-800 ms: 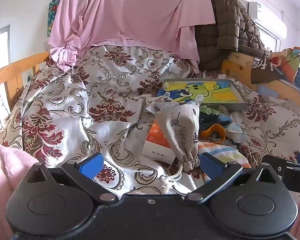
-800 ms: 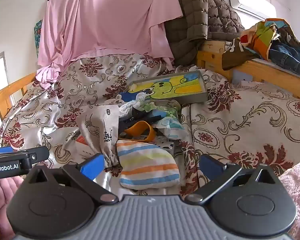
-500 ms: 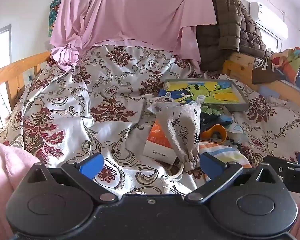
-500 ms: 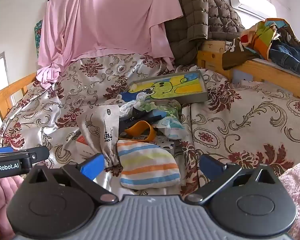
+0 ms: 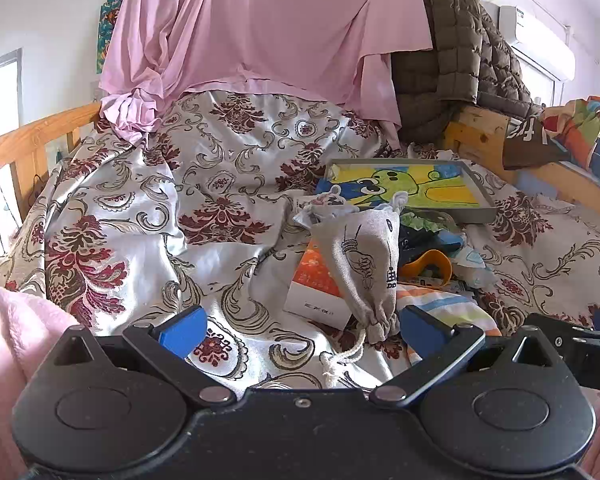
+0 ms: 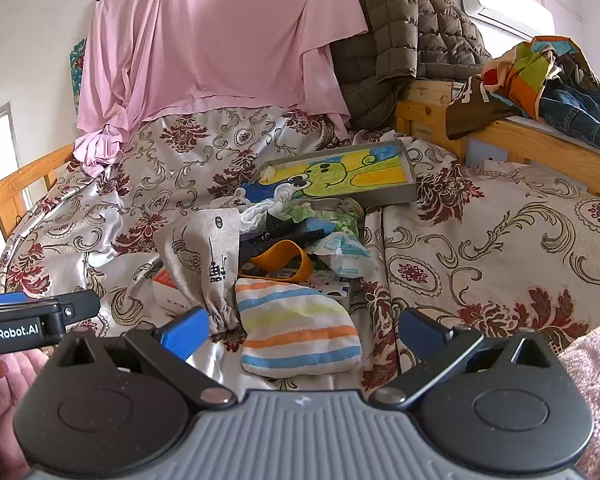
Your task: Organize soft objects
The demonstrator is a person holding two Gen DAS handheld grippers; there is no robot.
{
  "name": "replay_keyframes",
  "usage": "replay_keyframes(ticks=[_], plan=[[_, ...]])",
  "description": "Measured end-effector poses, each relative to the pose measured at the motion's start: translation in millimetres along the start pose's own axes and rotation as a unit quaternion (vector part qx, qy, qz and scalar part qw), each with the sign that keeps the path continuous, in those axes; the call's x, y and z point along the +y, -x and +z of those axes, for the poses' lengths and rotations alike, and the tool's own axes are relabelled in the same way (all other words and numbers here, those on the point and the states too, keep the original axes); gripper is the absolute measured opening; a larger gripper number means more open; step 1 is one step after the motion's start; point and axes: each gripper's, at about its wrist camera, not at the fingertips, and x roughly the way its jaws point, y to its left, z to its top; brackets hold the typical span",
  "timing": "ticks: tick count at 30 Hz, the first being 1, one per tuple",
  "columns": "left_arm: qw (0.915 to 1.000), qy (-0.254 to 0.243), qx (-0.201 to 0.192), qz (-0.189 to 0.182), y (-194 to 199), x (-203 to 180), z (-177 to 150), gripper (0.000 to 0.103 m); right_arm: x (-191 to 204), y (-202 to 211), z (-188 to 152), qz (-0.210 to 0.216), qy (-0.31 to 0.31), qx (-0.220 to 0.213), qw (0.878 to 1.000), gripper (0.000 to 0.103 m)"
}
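Observation:
A pile of soft things lies on the patterned bedspread (image 5: 148,216). A grey drawstring pouch (image 5: 366,264) leans on an orange and white box (image 5: 318,284). The pouch also shows in the right wrist view (image 6: 206,260). A striped cloth bundle (image 6: 296,332) lies just ahead of my right gripper (image 6: 300,332), which is open and empty. My left gripper (image 5: 300,332) is open and empty, with the pouch's cord (image 5: 340,360) between its fingers. A yellow band (image 6: 284,260), white and green cloths (image 6: 320,216) and a blue item sit behind.
A grey tray with a cartoon picture (image 6: 340,176) lies behind the pile. A pink sheet (image 5: 268,28) and a brown quilted jacket (image 6: 396,32) hang at the back. Wooden rails (image 6: 520,140) bound the bed, with clothes (image 6: 548,80) on the right one.
The left wrist view has shifted slightly, so the pile sits a little further right and nearer. The right gripper has barely moved. Both stay open.

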Motion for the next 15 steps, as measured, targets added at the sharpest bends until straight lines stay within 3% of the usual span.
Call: replay_keyframes(ticks=[15], plan=[[1.0, 0.001, 0.0, 0.0, 0.2, -0.4, 0.4, 0.102, -2.1, -1.2, -1.9, 0.001, 0.0, 0.002, 1.0, 0.103]])
